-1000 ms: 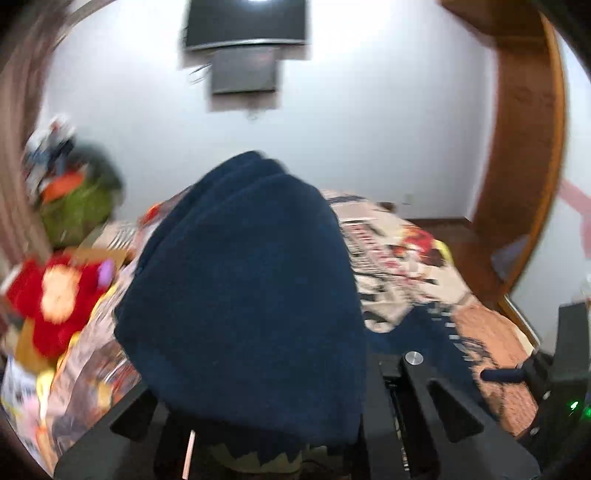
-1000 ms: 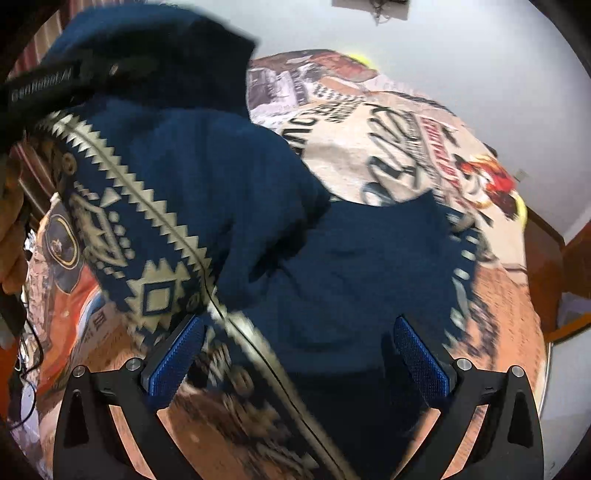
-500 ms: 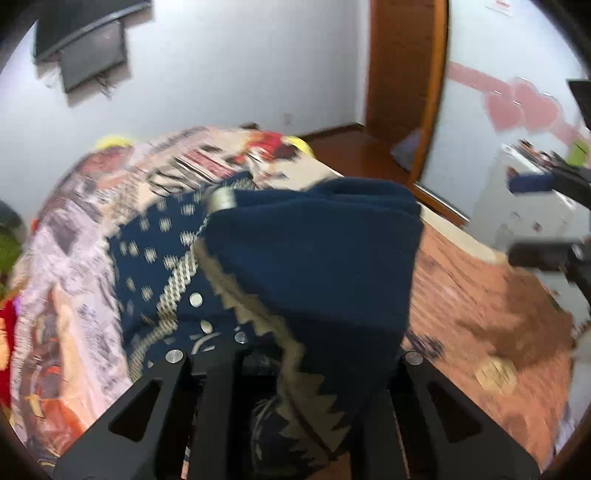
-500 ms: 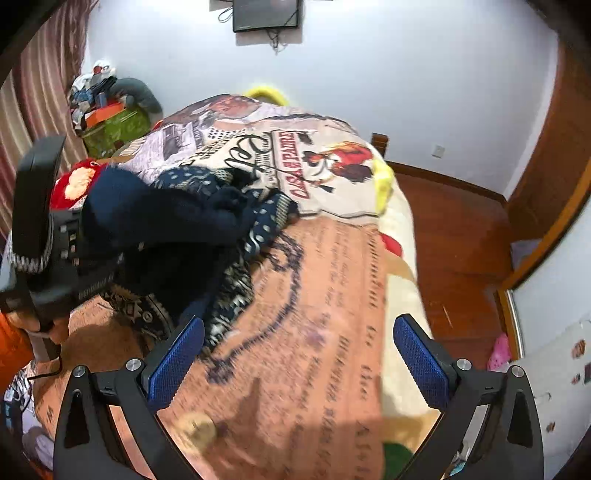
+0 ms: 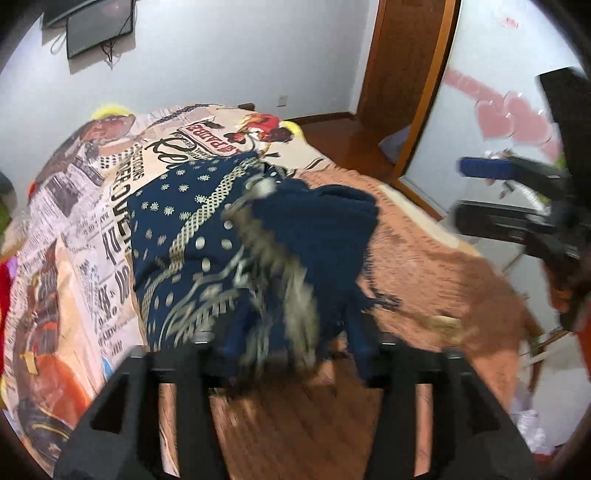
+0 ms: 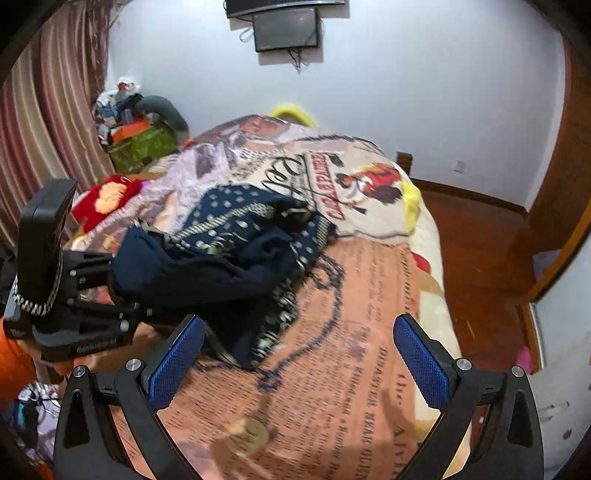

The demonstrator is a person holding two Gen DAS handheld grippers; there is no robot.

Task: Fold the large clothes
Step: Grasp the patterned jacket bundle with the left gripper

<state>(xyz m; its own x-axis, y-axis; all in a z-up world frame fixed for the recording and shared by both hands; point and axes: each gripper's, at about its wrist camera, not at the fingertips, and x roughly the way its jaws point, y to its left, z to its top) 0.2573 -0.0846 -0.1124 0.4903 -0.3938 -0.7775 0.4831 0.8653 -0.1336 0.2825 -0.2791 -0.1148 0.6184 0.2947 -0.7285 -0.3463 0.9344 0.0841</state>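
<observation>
A large navy garment with beige patterns [image 5: 221,236] lies bunched on the bed [image 5: 424,258]. It also shows in the right wrist view [image 6: 240,251]. My left gripper [image 5: 295,343] has its fingers spread apart, with the cloth's edge hanging between them; the frames do not show a pinch. The left gripper [image 6: 74,295] is at the garment's left end in the right wrist view. My right gripper [image 6: 299,358] is open and empty above the bed's orange-brown cover, to the right of the garment. It shows at the right in the left wrist view [image 5: 517,195].
The bed's printed cover [image 6: 351,192] runs to the far wall. A red plush toy [image 6: 107,195] and a green bin of things [image 6: 144,144] sit at the left. A wooden floor [image 6: 480,240] and door frame [image 5: 406,74] are on the right. A screen [image 6: 288,26] hangs on the wall.
The left gripper has lowered the garment onto the bed and its fingers have spread. The right gripper has pulled back from the garment, open and empty throughout.
</observation>
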